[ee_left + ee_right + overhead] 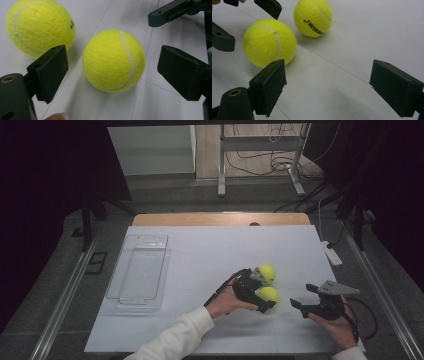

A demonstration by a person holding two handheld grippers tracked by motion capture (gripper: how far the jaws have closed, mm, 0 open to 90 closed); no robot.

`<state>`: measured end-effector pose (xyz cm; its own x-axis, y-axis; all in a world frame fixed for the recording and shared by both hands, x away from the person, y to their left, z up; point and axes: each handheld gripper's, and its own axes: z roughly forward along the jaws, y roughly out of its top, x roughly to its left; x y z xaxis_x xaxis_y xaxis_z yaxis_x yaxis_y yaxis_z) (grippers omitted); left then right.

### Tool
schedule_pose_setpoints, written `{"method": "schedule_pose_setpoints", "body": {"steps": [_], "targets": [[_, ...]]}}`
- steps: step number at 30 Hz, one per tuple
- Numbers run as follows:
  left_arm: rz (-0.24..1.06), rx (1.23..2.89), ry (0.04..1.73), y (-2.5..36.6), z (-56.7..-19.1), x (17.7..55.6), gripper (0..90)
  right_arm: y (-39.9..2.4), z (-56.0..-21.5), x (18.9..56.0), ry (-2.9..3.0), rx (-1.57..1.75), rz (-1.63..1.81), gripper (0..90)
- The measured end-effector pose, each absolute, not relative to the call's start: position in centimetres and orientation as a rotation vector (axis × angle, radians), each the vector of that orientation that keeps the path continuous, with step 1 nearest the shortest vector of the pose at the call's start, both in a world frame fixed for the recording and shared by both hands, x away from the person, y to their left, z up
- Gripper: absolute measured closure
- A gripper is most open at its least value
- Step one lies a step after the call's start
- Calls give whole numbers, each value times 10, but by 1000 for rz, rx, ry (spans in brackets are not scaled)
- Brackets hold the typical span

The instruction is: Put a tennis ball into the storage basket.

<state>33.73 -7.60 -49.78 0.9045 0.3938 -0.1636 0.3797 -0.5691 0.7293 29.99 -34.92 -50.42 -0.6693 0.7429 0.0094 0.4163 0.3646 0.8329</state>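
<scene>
Two tennis balls on the surface, none yet gripped: nearer tennis ball (114, 61) between wide left hand-held gripper (264, 294) jaws, untouched. Right hand-held gripper (301, 298) wide, empty, beside. Clear tray (138, 270) well apart, empty.

The far tennis ball (40, 27) is cut off by the frame's top edge (its printed lettering mostly hidden).

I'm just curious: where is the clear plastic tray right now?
In the high view, the clear plastic tray lies on the left of the white table, well apart from the two yellow tennis balls.
</scene>
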Motion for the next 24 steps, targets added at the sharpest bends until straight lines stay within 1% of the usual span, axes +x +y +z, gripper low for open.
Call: {"method": "schedule_pose_setpoints", "body": {"steps": [13,15,18,19,20,24], "targets": [[17,2272,545,-88,-509,337,119,-349,-504,300,2262,1014,1217,138],[23,2280,549,-88,-511,337,145,-349,-504,299,2261,1013,1221,138],[40,2283,555,-88,-511,337,240,-350,-504,299,2261,1013,1217,138],[36,2279,556,-88,-511,337,240,-350,-504,300,2261,1013,1217,138],[39,2281,552,-87,-510,337,258,-350,-504,300,2261,1013,1217,138],[47,2286,540,-87,-510,336,264,-350,-504,300,2261,1012,1216,138]]}}
